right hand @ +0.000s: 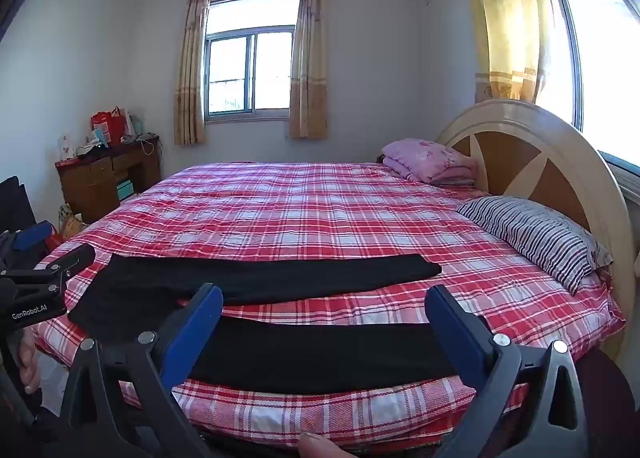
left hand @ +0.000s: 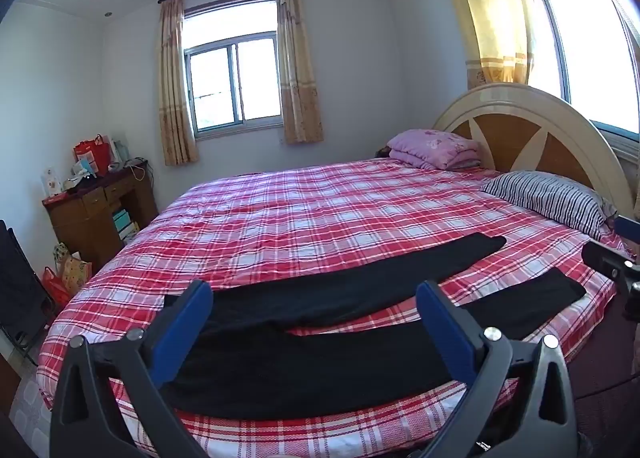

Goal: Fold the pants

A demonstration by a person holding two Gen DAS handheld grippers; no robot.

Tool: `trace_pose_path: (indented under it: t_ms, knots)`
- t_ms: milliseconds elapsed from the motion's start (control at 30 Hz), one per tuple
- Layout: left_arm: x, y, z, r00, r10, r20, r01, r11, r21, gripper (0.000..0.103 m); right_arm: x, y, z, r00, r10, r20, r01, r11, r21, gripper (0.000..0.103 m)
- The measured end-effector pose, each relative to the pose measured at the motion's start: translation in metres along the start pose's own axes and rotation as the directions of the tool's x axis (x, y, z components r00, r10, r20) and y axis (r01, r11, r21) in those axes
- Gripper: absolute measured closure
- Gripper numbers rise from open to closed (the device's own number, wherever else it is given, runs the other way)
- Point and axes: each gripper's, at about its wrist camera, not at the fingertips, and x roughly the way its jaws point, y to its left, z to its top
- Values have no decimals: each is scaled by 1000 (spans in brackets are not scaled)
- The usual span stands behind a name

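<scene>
Lying flat on the bed (left hand: 320, 210) beyond both spread-jawed grippers, left gripper (left hand: 314, 294) and right gripper (right hand: 324, 300), is one pair of black pants (left hand: 320, 358).

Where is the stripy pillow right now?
In both views, the stripy pillow lies on the right side of the plaid bed, against the round headboard, nearer the camera than the folded pink blanket.

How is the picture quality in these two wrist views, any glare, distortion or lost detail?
Left wrist view: the side window is blown out white, and the fisheye bows the headboard. Right wrist view: the same glare, the black pants read as a flat dark shape with no fabric detail, and the fingertip at the bottom edge is soft.
</scene>
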Motion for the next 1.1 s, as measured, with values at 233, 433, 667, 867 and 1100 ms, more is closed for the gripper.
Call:
trace_pose_path:
  t_ms: [233, 433, 667, 867, 1100]
  knots:
    - [-3, -6, -1, 999, 40, 10, -40, 999, 25, 0, 0, -2, 0, 1000, -4, -5, 3, 1000, -6, 1]
    - [4, 3, 0, 1000, -1, -10, 1, 1000, -2, 0, 6, 1, -6, 1000, -6, -21, 6, 1000, -8, 1]
    - [7, 3, 0, 1000, -2, -14, 2, 1000, -1, 0, 14, 1, -7, 999, -7, -34, 7, 1000, -9, 1]
    - [8, 4, -1, 1000, -1, -16, 1, 1000, -1, 0, 17, -1, -9, 999, -7, -42, 6, 1000, -9, 1]
    - [9, 4, -2, 1000, -1, -17, 1, 1000, -3, 0, 18, 0, -9, 999, -8, -46, 8, 1000, -11, 1]
